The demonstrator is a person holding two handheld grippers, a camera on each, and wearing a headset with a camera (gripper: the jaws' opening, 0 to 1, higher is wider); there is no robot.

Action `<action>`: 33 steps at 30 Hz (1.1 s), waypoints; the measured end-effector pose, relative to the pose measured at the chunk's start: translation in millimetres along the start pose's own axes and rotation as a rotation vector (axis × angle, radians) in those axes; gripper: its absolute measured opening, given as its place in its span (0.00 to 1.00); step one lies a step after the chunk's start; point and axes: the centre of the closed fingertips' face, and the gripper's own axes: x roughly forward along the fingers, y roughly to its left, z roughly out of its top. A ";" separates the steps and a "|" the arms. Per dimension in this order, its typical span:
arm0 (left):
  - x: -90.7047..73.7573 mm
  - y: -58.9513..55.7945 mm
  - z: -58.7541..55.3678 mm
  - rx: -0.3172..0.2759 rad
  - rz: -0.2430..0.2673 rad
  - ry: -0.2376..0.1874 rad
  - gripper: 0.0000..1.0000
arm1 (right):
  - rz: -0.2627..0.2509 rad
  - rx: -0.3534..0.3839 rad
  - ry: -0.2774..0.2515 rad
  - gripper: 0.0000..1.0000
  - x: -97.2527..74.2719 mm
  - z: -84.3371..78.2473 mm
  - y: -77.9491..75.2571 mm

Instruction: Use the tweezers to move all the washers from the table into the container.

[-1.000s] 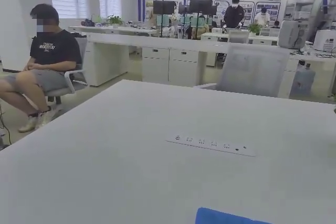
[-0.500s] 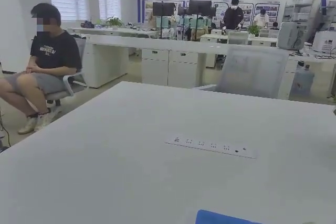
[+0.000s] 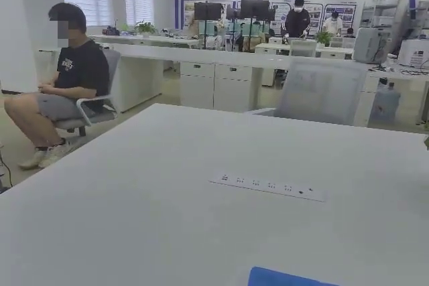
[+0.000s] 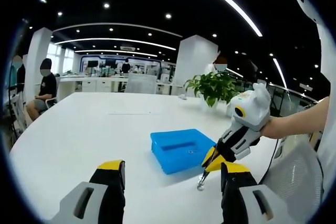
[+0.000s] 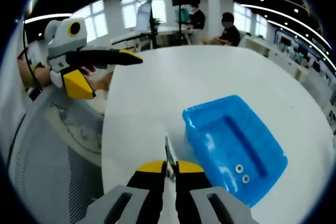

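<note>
right tool (image 5: 168,174) jaws pinched tight on the tweezers (image 5: 166,153), which point fwd over the worktop (image 5: 157,93), just beside the near corner of the blue container (image 5: 205,135). left tool (image 4: 173,169) jaws wide apart, carrying nothing, held well clear of the container. In the left gripper view the tweezer tip hangs low, just short of the container's near side, w/ a small round blob at the tip. Could be a washer, too small to call. Two washers (image 5: 239,168) already lie in the container's trough, close together near one end. Can't tell how many are left on the worktop. Head view vs 1 s back: no change on the work side. Container's corner sits at the bottom edge in the same spot as before, and the socket strip (image 3: 268,186) mid-worktop hasn't moved either. The slight frame shift is the headset, not the things. Only real change is far off: seated person (image 3: 74,78) across the aisle has swung round, now side-on. Irrelevant to the job. My read: mid-cycle, at least 2 in, and nothing in the last sec added to or took from that. Next is prob either a drop over the trough or another pick. Head cam is aimed too high to confirm which.
</note>
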 end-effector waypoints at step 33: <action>-3.3 0.3 17.9 0.065 0.018 -0.092 0.99 | -0.060 0.241 -0.136 0.03 -18.0 9.6 -20.4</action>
